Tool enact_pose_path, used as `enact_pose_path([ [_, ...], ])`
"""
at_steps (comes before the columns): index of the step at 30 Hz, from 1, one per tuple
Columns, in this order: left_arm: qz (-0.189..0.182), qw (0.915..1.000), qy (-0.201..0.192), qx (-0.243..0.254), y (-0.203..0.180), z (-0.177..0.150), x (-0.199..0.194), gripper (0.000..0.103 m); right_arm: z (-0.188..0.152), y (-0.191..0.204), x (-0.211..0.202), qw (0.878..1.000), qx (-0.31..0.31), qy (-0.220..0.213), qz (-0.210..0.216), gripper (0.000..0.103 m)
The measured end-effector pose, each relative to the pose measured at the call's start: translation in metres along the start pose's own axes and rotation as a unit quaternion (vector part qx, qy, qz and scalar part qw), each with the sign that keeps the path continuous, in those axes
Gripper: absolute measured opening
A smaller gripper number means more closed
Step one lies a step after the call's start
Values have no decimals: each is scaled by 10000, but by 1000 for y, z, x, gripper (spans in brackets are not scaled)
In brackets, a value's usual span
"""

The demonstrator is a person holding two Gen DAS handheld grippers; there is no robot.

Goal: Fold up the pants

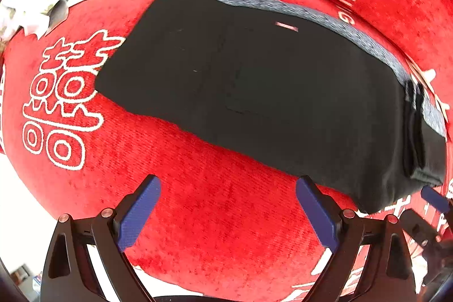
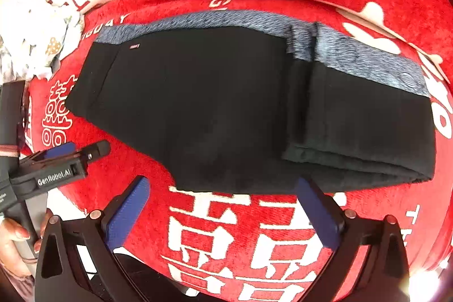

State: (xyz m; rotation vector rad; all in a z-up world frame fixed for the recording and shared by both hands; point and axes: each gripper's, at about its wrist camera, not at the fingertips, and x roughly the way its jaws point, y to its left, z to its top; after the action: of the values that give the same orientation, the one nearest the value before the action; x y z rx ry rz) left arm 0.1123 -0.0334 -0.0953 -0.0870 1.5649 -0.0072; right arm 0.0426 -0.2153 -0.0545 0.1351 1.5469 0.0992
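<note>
Two grippers hovered with their jaws spread wide and nothing between them: the left gripper (image 1: 228,212) over bare red cloth (image 1: 198,188), the right gripper (image 2: 222,212) just beside the near edge of the pants (image 2: 226,109). Those black pants lay folded flat on the red cloth with white lettering, a grey band (image 2: 354,58) showing along their far edge. A hand (image 2: 12,242) held the left gripper's handle.
</note>
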Motion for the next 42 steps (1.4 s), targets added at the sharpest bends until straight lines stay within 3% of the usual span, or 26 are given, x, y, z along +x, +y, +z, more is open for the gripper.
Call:
enact_pose_path([
  [18,-240,9987,119,-435,63,25,-3,97,10,4,20,9989,94,427,-144,103],
  [20,-436,9973,89,-587,76,27,-4,97,11,5,22,9989,105,441,-138,103],
  [24,-1277,9871,16,-969,101,32,-10,97,12,7,23,9990,87,409,-147,103],
  [31,-2133,9703,41,-1142,124,44,8,97,25,5,29,9992,181,345,-68,103],
  [42,-2587,9532,-70,-1560,107,47,36,97,32,2,57,9992,197,248,243,103],
])
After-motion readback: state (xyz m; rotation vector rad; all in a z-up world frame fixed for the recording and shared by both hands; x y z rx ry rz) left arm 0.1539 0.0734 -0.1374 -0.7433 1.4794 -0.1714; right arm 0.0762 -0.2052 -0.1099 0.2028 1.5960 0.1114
